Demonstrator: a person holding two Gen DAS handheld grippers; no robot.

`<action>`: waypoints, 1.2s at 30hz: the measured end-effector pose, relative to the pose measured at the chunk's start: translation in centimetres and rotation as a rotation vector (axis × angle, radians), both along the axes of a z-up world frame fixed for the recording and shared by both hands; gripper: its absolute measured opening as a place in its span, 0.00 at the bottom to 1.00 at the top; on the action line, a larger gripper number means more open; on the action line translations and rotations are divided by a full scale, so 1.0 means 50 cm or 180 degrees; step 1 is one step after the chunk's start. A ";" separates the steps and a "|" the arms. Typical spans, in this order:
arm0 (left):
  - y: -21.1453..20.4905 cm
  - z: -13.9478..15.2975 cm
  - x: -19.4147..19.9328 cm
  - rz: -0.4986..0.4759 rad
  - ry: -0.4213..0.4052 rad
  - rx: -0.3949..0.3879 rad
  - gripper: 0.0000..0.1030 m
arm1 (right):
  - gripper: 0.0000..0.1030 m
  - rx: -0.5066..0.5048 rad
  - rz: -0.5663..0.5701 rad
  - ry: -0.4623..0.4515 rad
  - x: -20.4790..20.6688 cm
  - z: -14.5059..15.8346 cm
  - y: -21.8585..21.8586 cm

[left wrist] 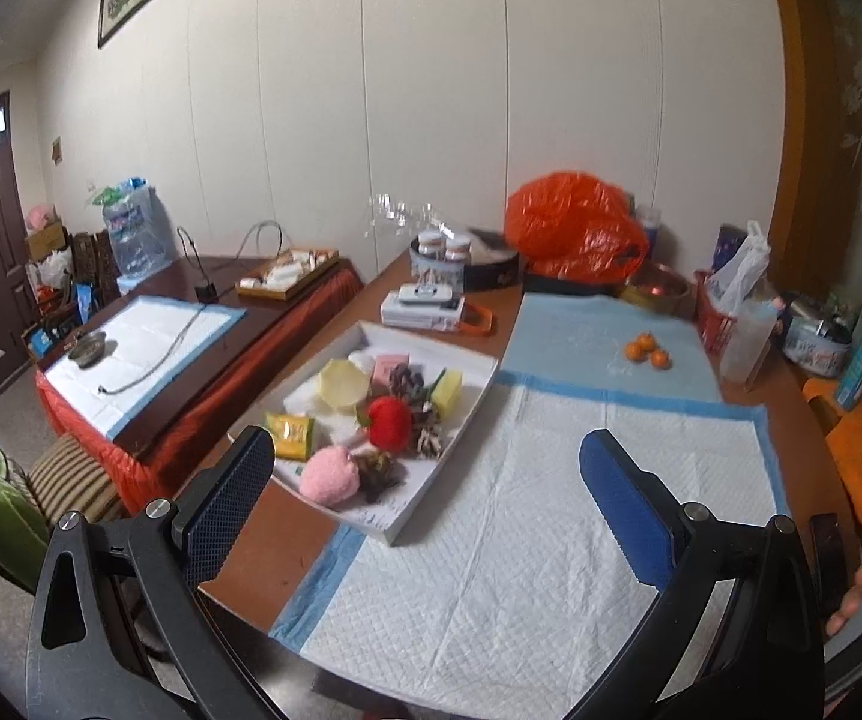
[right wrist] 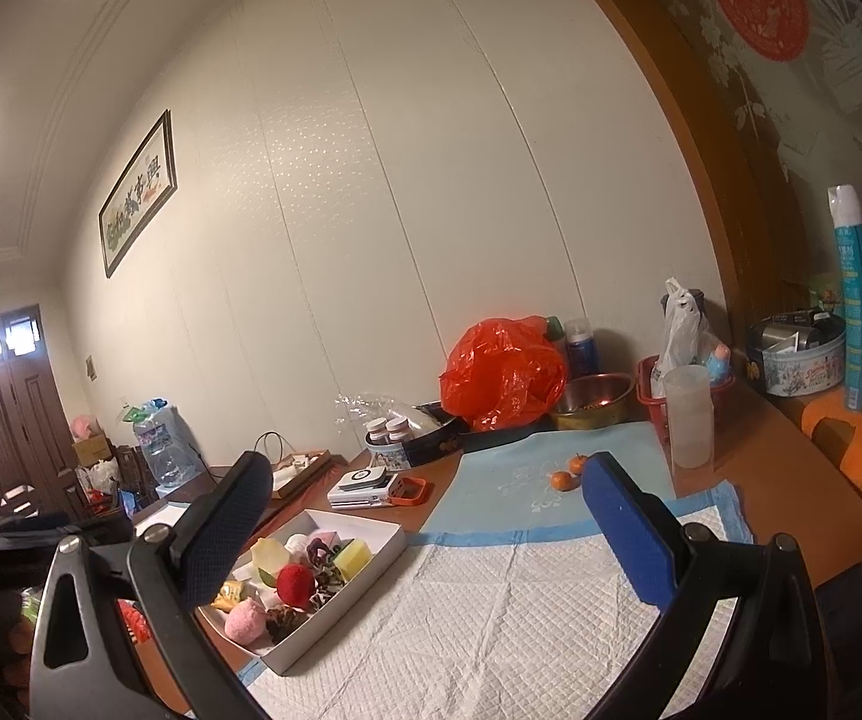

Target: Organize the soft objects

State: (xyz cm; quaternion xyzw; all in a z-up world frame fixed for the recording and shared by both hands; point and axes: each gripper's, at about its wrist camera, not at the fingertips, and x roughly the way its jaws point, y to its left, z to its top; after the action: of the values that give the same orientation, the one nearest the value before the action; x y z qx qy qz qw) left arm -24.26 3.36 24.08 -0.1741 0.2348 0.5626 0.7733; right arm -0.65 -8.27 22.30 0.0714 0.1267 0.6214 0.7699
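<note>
On the left of the surface (left wrist: 287, 546), a white tray (left wrist: 467, 414) holds soft items: a yellow packet (left wrist: 290, 433) with unreadable print, a pink fluffy ball (left wrist: 329, 473), a red fluffy ball (left wrist: 389, 422), and a yellow sponge (left wrist: 446, 391). The left hand-held gripper (left wrist: 425, 468) and right hand-held gripper (right wrist: 431, 498) hover wide open, empty. Farther right lie small oranges (left wrist: 647, 349) and a teal can (right wrist: 854, 300) with illegible writing.

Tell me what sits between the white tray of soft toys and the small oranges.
Only bare pad: the quilted white pad and blue cloth lie between the white tray and oranges, clearest in the left wrist view.
</note>
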 end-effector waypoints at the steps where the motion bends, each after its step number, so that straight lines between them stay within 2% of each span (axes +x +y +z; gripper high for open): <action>1: 0.009 -0.010 0.001 0.0012 0.0016 -0.0061 1.00 | 1.00 -0.0002 -0.0020 -0.0010 -0.001 0.000 -0.002; 6: 0.037 -0.042 0.003 0.0081 0.0184 -0.0118 1.00 | 1.00 -0.0066 -0.0121 -0.0057 -0.003 0.001 0.007; 19: 0.121 -0.058 -0.038 -0.0290 -0.0071 -0.0213 1.00 | 1.00 -0.0199 -0.0256 -0.0198 -0.061 0.007 0.059; 36: 0.201 -0.079 -0.086 -0.0487 -0.0080 -0.0270 1.00 | 1.00 -0.0383 -0.0347 -0.0275 -0.125 0.001 0.127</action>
State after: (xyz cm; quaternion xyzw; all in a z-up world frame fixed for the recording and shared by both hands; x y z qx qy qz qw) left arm -28.54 13.43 20.14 -0.1953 0.2613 0.4893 0.8088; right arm -6.91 -1.92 22.33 0.0049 0.1265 0.5723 0.8102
